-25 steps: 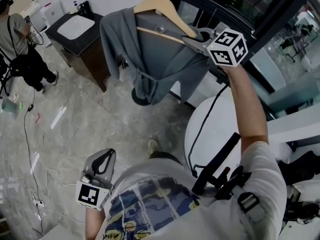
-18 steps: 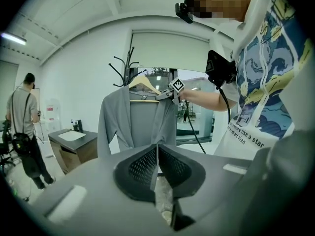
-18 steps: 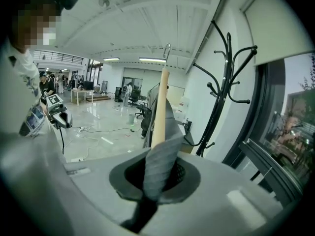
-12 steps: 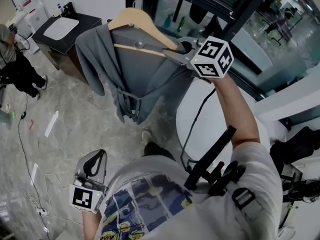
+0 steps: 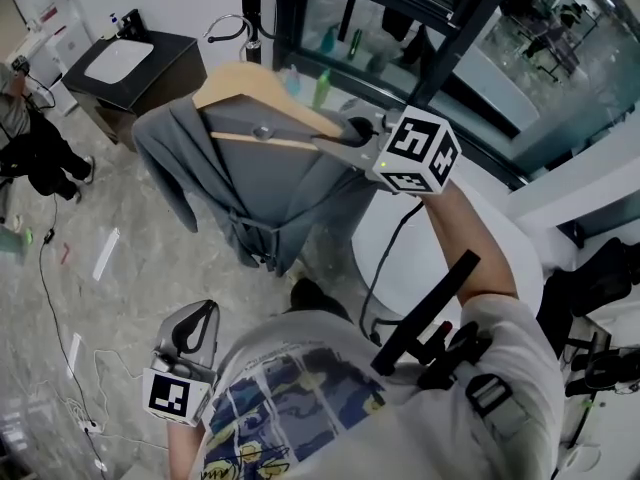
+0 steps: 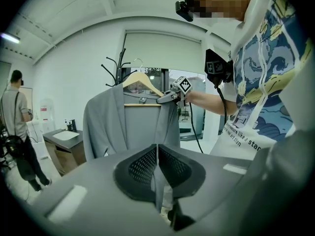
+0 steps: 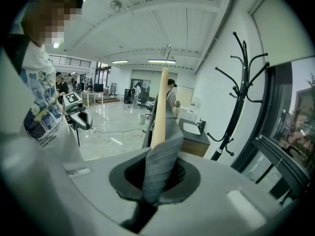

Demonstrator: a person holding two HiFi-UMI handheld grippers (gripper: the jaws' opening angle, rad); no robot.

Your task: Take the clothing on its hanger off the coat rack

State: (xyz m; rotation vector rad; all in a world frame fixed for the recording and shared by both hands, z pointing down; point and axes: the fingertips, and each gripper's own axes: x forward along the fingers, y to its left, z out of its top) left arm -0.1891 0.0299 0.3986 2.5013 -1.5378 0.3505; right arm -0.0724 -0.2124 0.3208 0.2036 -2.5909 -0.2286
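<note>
**Hanger gripped, clear of the rack**

The right gripper (image 5: 352,131) is clamped on one cloth-covered end of the wooden hanger (image 5: 250,80), and the grey robe (image 5: 272,190) hides its jaw tips. Both hang beside the coat rack (image 7: 239,95), apart from it. The left gripper (image 5: 196,324), jaws together and empty, sits low, well away from the rack.

The T-shirt (image 6: 268,92) print seems to read "like a star".

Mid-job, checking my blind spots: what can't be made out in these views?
- Right gripper view: grey cloth garment covers the wooden hanger end between the right gripper jaws.
- Left gripper view: the left gripper body hides the garment hem.
- Head view: garment hides black metal coat rack base.
</note>
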